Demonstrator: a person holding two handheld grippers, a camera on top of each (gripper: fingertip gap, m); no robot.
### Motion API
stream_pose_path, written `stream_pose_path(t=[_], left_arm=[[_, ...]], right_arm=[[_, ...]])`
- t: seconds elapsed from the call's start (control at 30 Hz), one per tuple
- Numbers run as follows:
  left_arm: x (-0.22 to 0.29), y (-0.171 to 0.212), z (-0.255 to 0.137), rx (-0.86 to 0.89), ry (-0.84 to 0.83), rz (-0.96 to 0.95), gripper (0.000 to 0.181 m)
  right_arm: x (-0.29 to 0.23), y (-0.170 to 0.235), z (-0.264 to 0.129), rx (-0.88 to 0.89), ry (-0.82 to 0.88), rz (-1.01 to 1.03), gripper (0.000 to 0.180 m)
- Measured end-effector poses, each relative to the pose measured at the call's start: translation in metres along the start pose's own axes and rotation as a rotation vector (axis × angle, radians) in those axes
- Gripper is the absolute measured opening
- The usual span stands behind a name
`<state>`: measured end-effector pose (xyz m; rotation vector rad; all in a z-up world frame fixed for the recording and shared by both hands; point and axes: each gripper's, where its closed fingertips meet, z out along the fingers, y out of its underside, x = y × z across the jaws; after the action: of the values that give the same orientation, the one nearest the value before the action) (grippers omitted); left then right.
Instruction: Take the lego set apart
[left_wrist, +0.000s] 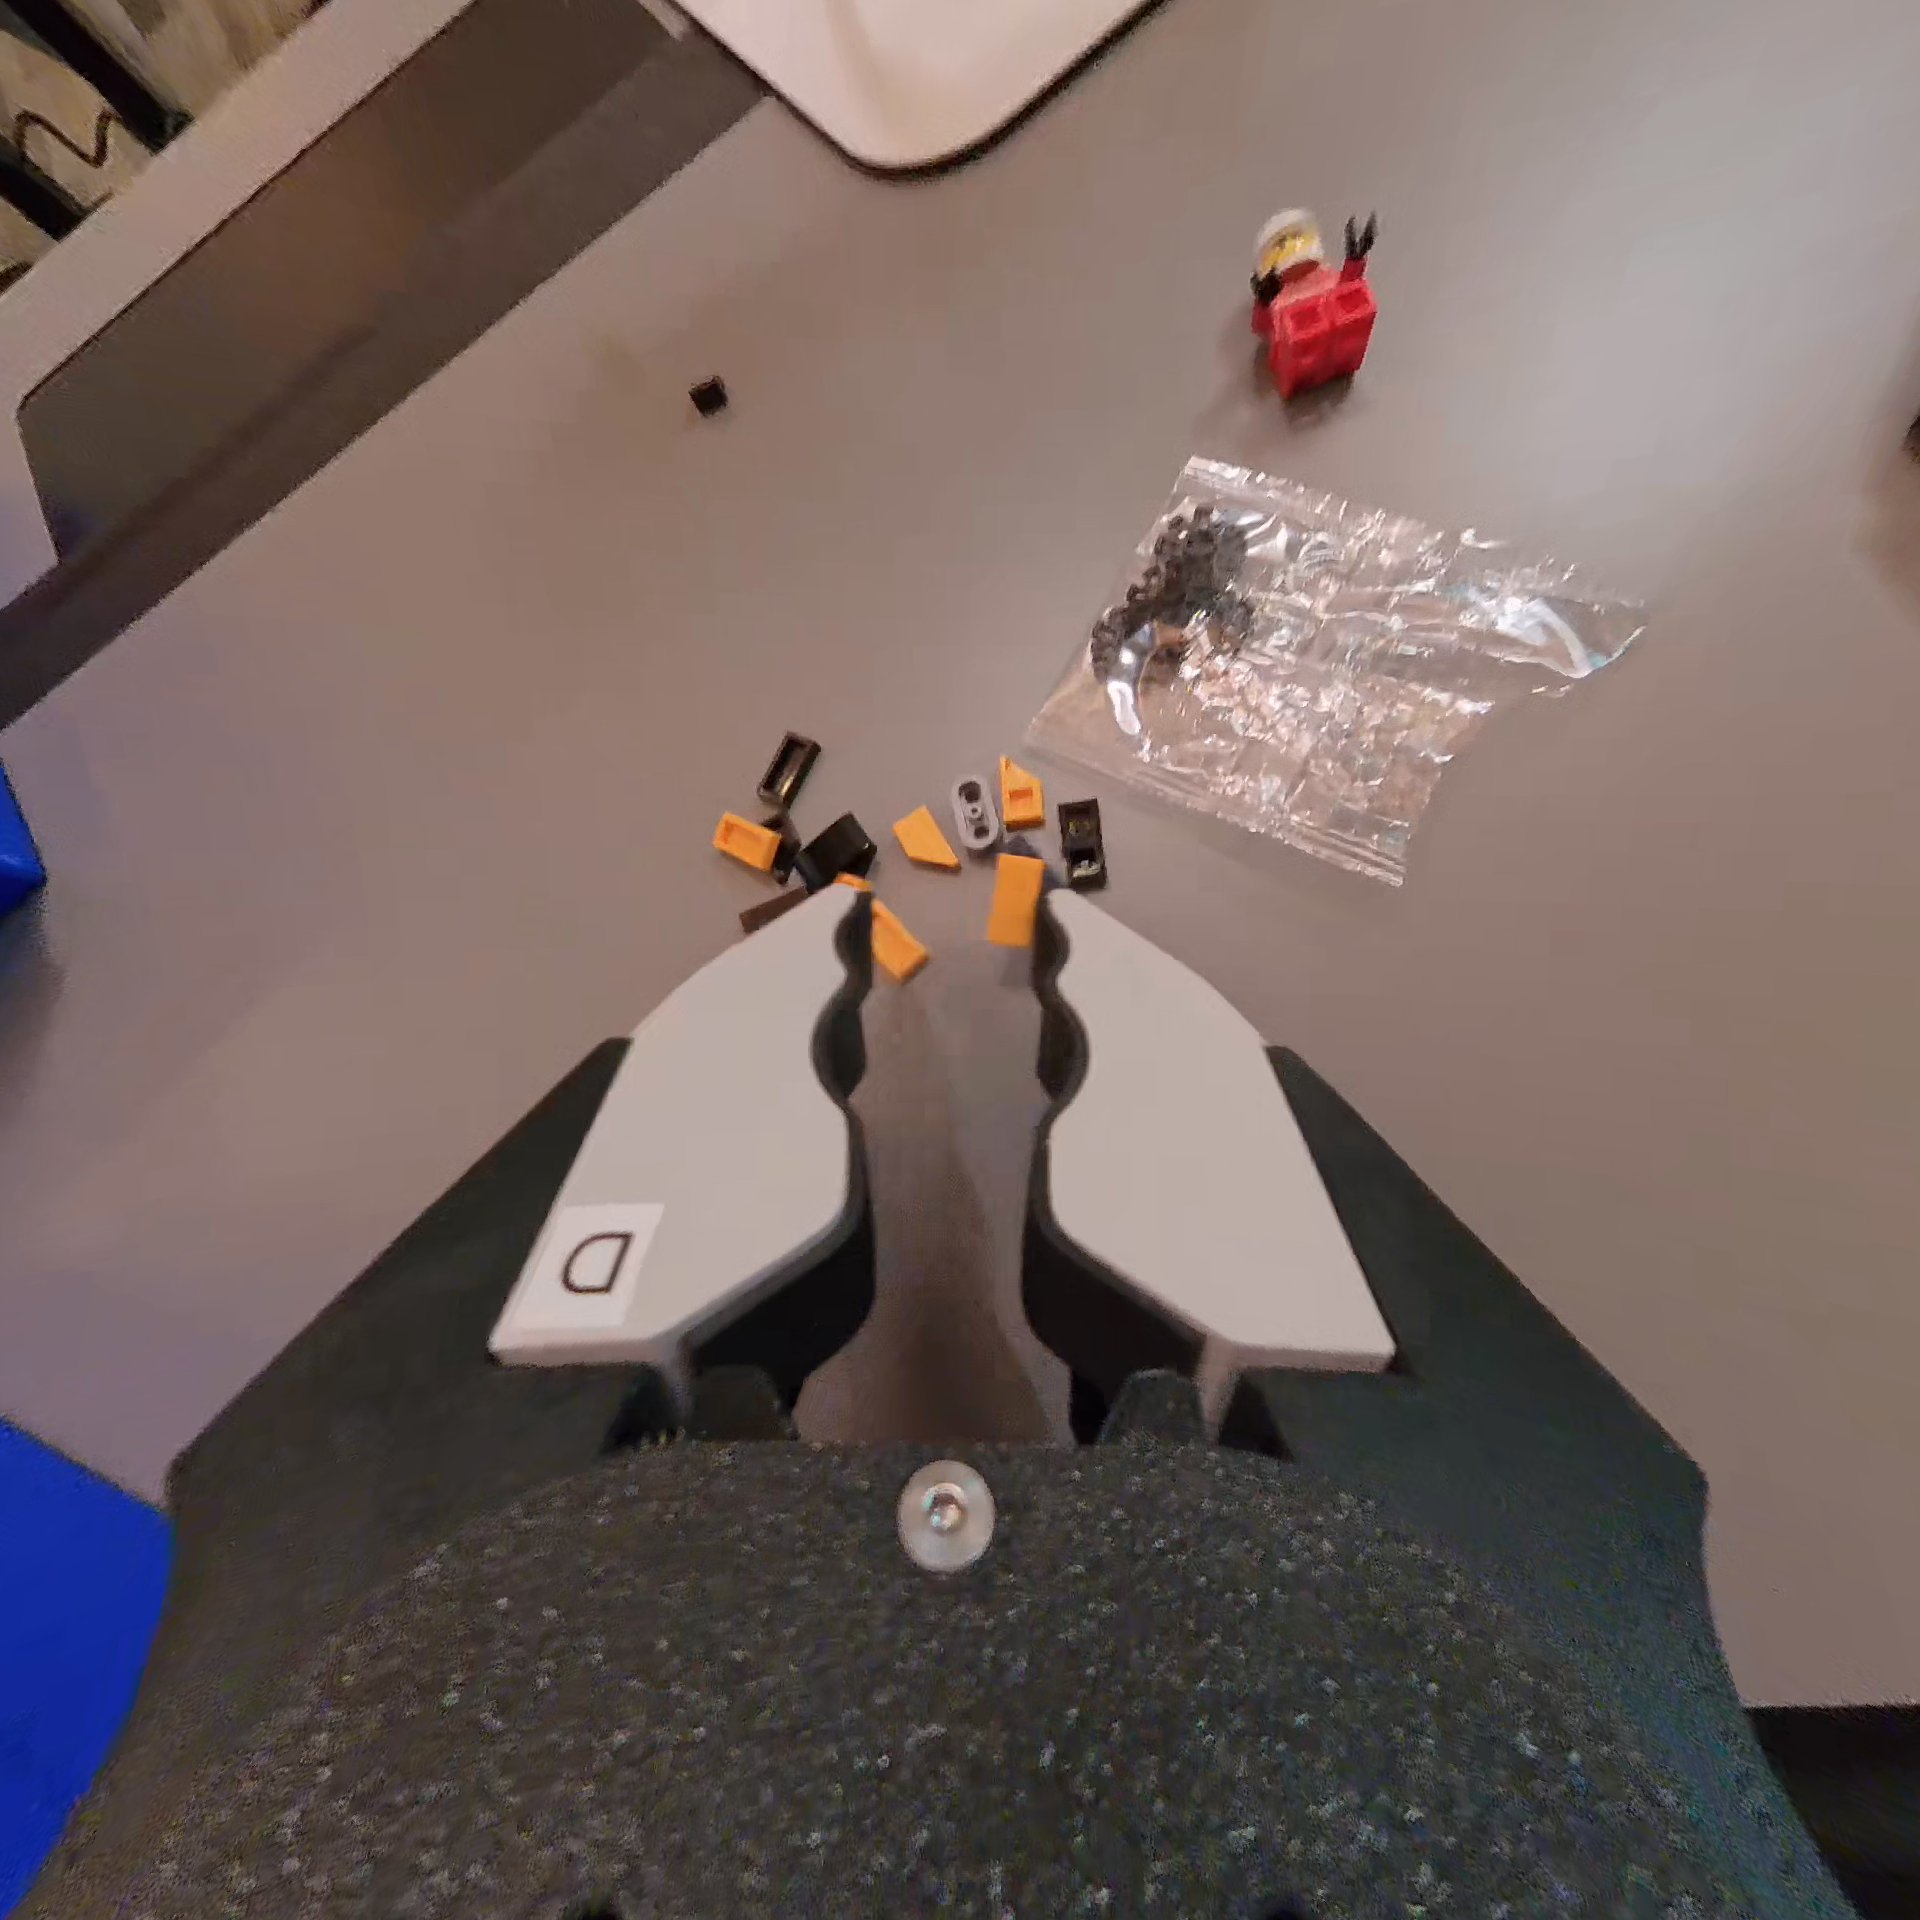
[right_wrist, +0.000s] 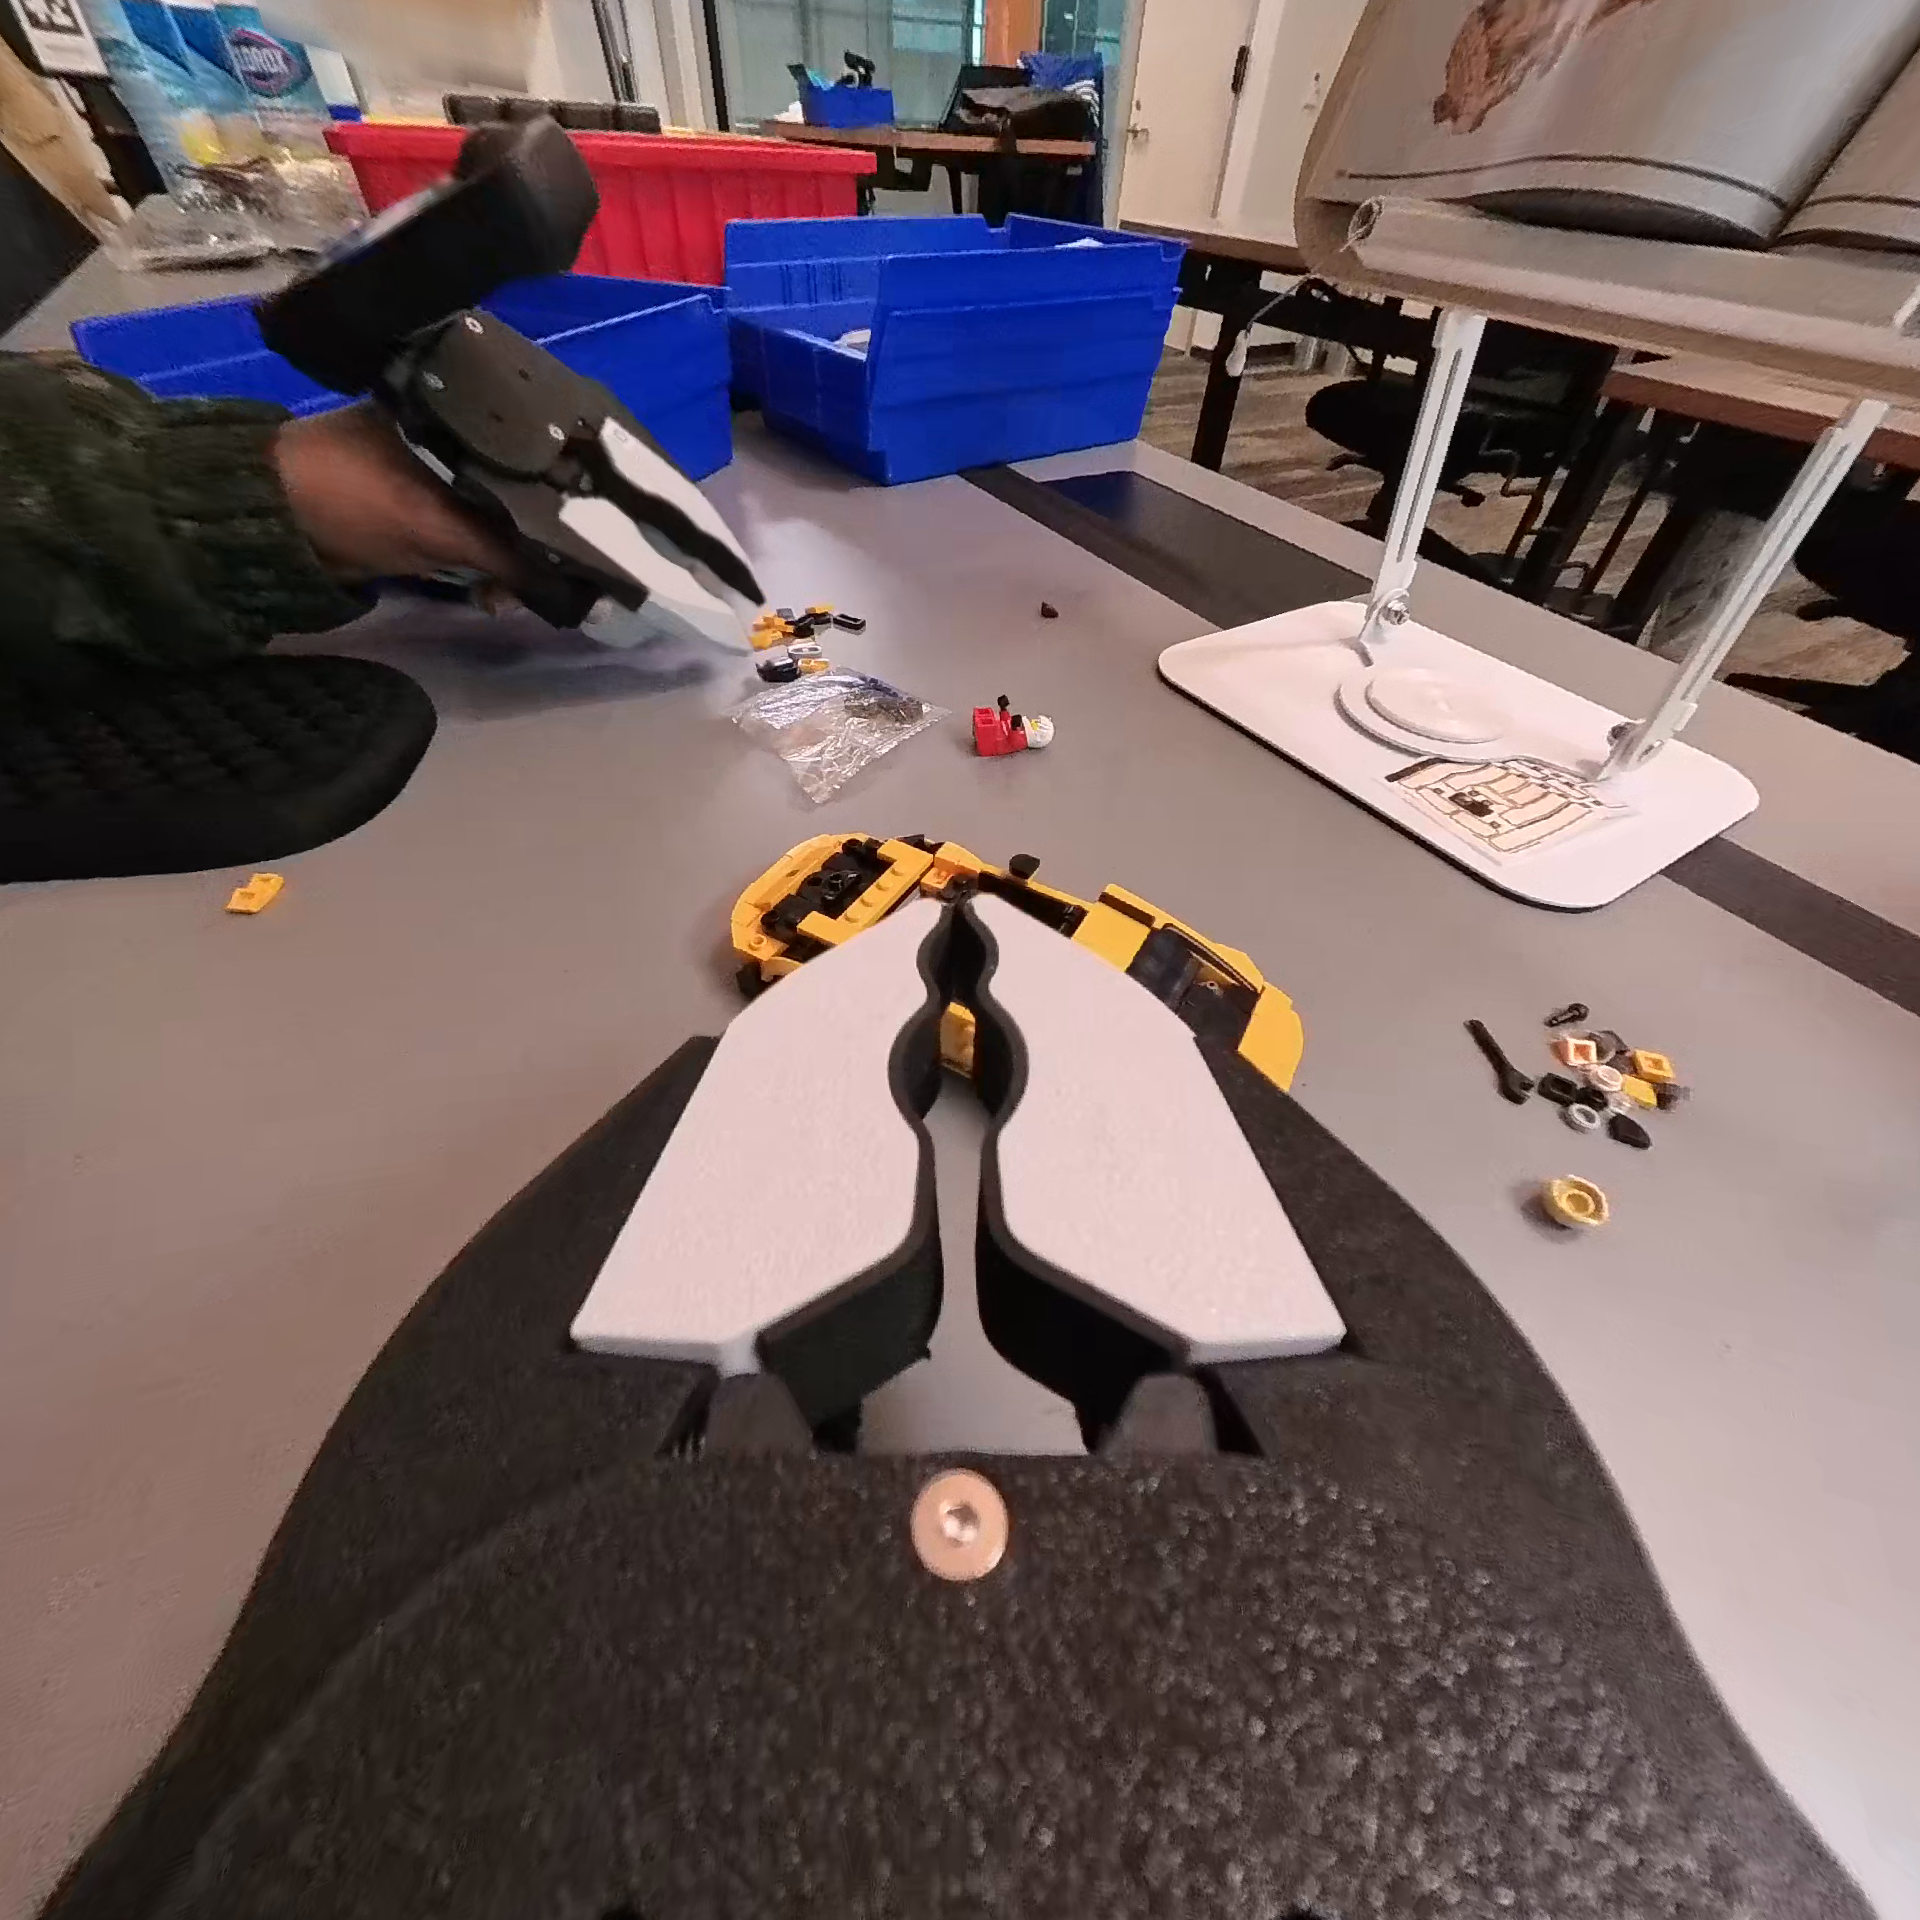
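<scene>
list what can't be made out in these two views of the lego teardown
- Yellow car, right wrist view: its middle is hidden behind the right gripper, so any grip is unclear.
- Clear bag, left wrist view: crinkled glare hides the dark contents.
- Minifigure: blurred, too small.

Both grippers: speckled black bodies, a silver screw (left_wrist: 945, 1529), pale grey wavy-edged fingers (right_wrist: 821, 1122); dark green knit sleeve (right_wrist: 135, 509)

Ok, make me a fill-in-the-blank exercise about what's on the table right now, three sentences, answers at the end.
1. The left hand-held gripper hangs open over a cluster of loose orange and ____ pieces.
2. The minifigure lying on the table sits in a ____ brick seat.
3. The right hand-held gripper, nearly closed, sits at the ____ lego car.

Missing words: black; red; yellow
</scene>
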<state>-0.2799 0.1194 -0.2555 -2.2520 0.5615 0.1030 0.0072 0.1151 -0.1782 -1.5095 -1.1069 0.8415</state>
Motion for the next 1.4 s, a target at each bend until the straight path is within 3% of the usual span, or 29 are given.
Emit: stream_pose_path(t=[0.07, 0.23, 0.33, 0.43, 0.5, 0.63, 0.8, 0.9, 1.13, 1.2, 1.3, 1.4], left_arm=[[0.000, 0.008, 0.003, -0.049, -0.006, 0.001, 0.037], [0.016, 0.012, -0.002, -0.064, 0.124, -0.043, 0.022], [0.021, 0.013, -0.006, -0.065, 0.157, -0.040, 0.046], [0.032, 0.006, -0.018, -0.018, 0.197, -0.014, 0.044], [0.063, 0.000, -0.039, 0.020, 0.352, 0.050, 0.029], [0.141, 0.015, -0.099, -0.009, 0.747, 0.266, 0.020], [0.185, 0.050, -0.125, -0.152, 0.870, 0.489, 0.026], [0.193, 0.058, -0.123, -0.195, 0.854, 0.552, 0.025], [0.185, 0.052, -0.109, -0.182, 0.779, 0.575, 0.005], [0.163, 0.035, -0.095, -0.121, 0.661, 0.521, 0.000], [0.104, 0.004, -0.065, -0.047, 0.420, 0.290, 0.000], [0.048, 0.001, -0.034, -0.084, 0.220, 0.132, 0.000]], right_arm=[[-0.001, 0.001, 0.000, -0.005, -0.005, -0.002, 0.000], [-0.003, 0.003, 0.001, -0.018, -0.012, -0.013, 0.000], [-0.003, 0.003, 0.002, -0.021, -0.010, -0.016, 0.000], [-0.002, 0.004, 0.002, -0.021, -0.008, -0.013, 0.000], [-0.002, 0.004, 0.002, -0.024, -0.006, -0.013, 0.000], [-0.002, 0.006, 0.003, -0.031, -0.014, -0.007, 0.000], [-0.005, 0.008, 0.004, -0.040, -0.019, -0.020, 0.000], [-0.005, 0.007, 0.003, -0.039, -0.015, -0.025, 0.000], [-0.004, 0.007, 0.003, -0.036, -0.010, -0.026, 0.000], [-0.004, 0.006, 0.003, -0.035, -0.011, -0.027, 0.000], [-0.005, 0.007, 0.003, -0.036, -0.015, -0.027, 0.000], [-0.005, 0.007, 0.003, -0.038, -0.013, -0.032, 0.000]])
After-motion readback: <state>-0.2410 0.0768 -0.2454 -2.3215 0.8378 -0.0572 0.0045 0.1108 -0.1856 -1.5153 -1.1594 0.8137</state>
